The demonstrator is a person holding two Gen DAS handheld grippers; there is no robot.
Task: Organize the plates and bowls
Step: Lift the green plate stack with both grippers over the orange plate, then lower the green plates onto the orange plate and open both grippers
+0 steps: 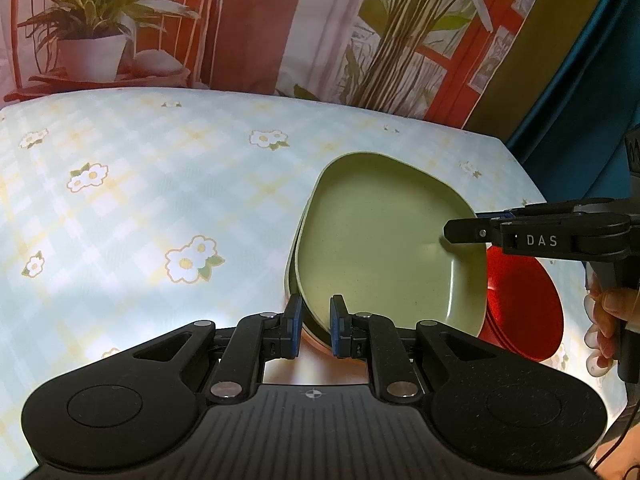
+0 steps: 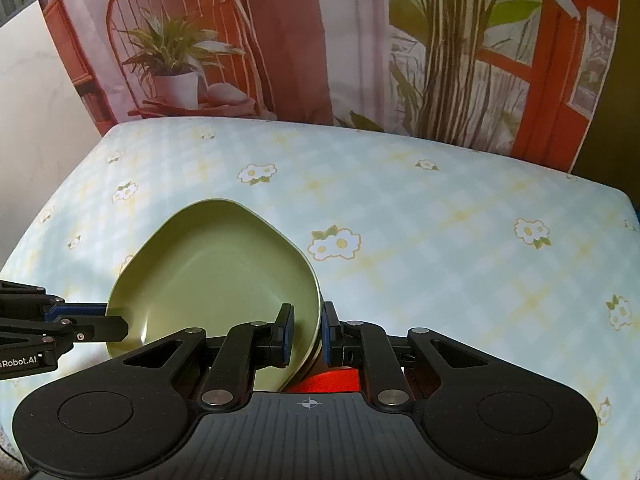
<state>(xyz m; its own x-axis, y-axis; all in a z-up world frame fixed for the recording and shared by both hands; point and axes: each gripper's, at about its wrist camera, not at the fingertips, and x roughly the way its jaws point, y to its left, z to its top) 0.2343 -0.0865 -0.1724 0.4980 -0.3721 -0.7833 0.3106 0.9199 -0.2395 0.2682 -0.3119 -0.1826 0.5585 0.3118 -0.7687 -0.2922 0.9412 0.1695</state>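
Observation:
A stack of green plates (image 1: 380, 240) is held over the flowered tablecloth (image 1: 140, 200). My left gripper (image 1: 316, 326) is shut on the stack's near rim. My right gripper (image 2: 306, 334) is shut on the stack's (image 2: 216, 268) right rim; it also shows in the left wrist view (image 1: 460, 230), reaching in from the right. A stack of red bowls (image 1: 524, 304) sits on the table below the plates' right edge and shows as a red patch (image 2: 332, 380) under the right gripper. A pinkish dish edge (image 1: 316, 344) shows beneath the plates by the left gripper.
The table's far edge meets a printed backdrop with plants and a chair (image 2: 180, 60). A blue curtain (image 1: 580, 80) hangs past the table's right corner. The left gripper enters the right wrist view from the left (image 2: 108, 326).

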